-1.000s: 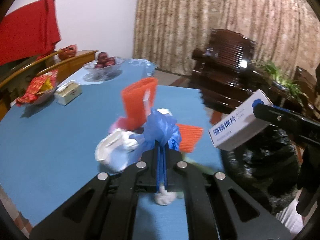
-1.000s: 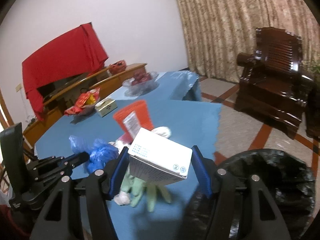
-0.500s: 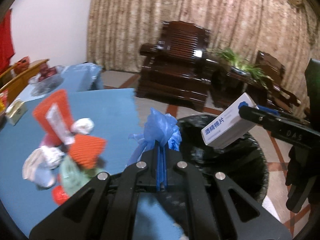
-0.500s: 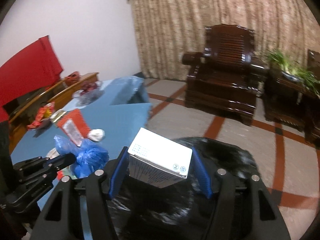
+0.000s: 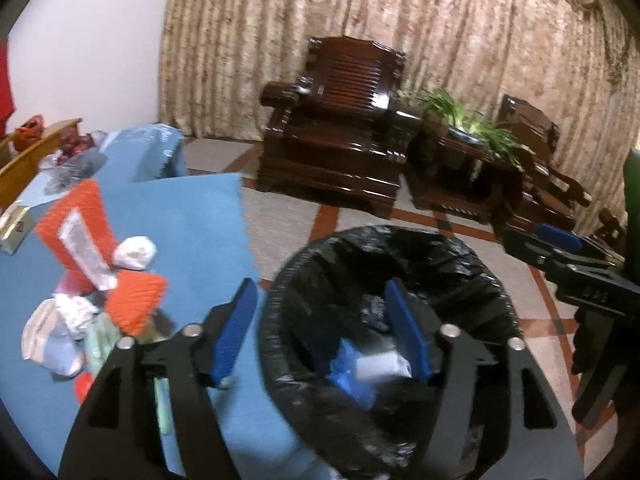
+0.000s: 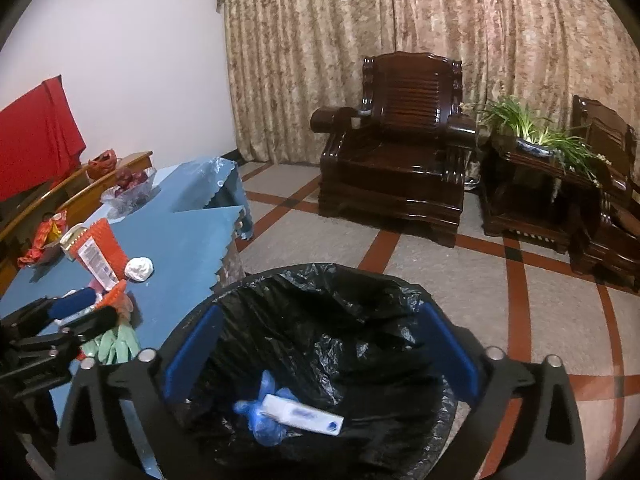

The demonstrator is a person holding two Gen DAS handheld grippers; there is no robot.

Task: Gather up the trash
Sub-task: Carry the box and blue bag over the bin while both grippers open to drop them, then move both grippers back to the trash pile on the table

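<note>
Both grippers hang over a bin lined with a black bag [image 5: 384, 248] [image 6: 320, 276] beside the blue table. My left gripper [image 5: 319, 288] has its jaws opening, with nothing between the blue pads. My right gripper [image 6: 322, 312] is opening wide, also with nothing between its pads. A crumpled blue plastic bag [image 5: 352, 376] [image 6: 264, 420] and a white box [image 5: 380, 366] [image 6: 304, 414] lie at the bottom of the bin. On the table remain an orange packet [image 5: 76, 232] [image 6: 100, 248], a white paper ball [image 5: 134, 252] [image 6: 139, 269], green gloves [image 6: 116, 344] and other scraps.
The blue tablecloth's edge [image 6: 224, 256] ends right beside the bin. A fruit bowl [image 6: 130, 190] and snacks stand at the table's far end. A dark wooden armchair [image 6: 400, 160] and a side table with a plant [image 6: 532, 148] stand across the tiled floor.
Both grippers swung right from above the table to above the bin. The left let go of the blue bag and the right let go of the white box; both now lie in the bin.
</note>
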